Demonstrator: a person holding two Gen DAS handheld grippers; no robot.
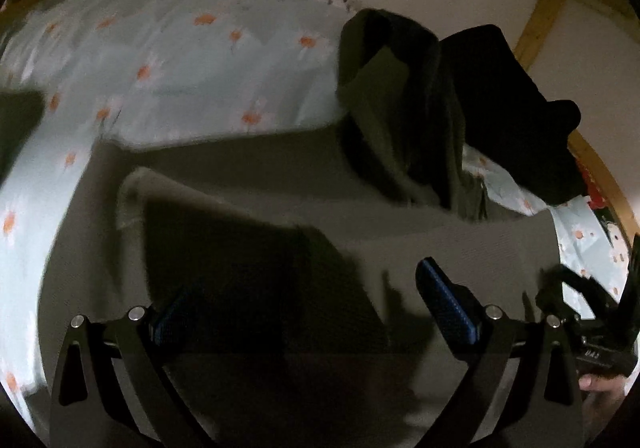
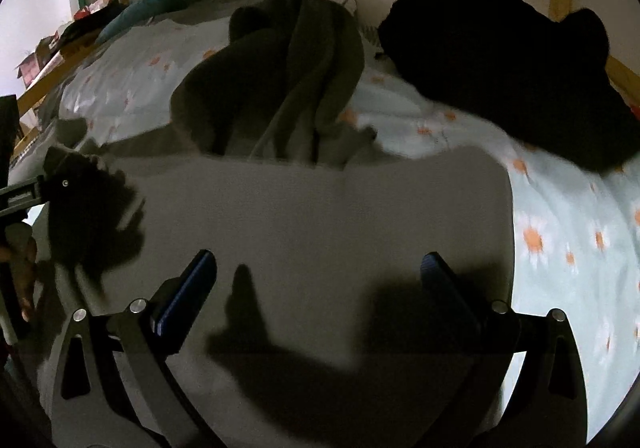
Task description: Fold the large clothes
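A large grey garment (image 2: 320,216) lies spread flat on the bed's flowered sheet (image 2: 560,232). Both the left gripper (image 1: 312,312) and the right gripper (image 2: 320,288) hover just above it, fingers spread wide, holding nothing. Behind lie a crumpled olive garment (image 2: 280,88) and a black one (image 2: 500,68).

Your bed (image 2: 560,216): pale blue daisy-print cover | flat grey garment (image 2: 320,216) centre frame | crumpled olive garment (image 2: 288,88) upper centre | black folded garment (image 2: 500,68) upper right
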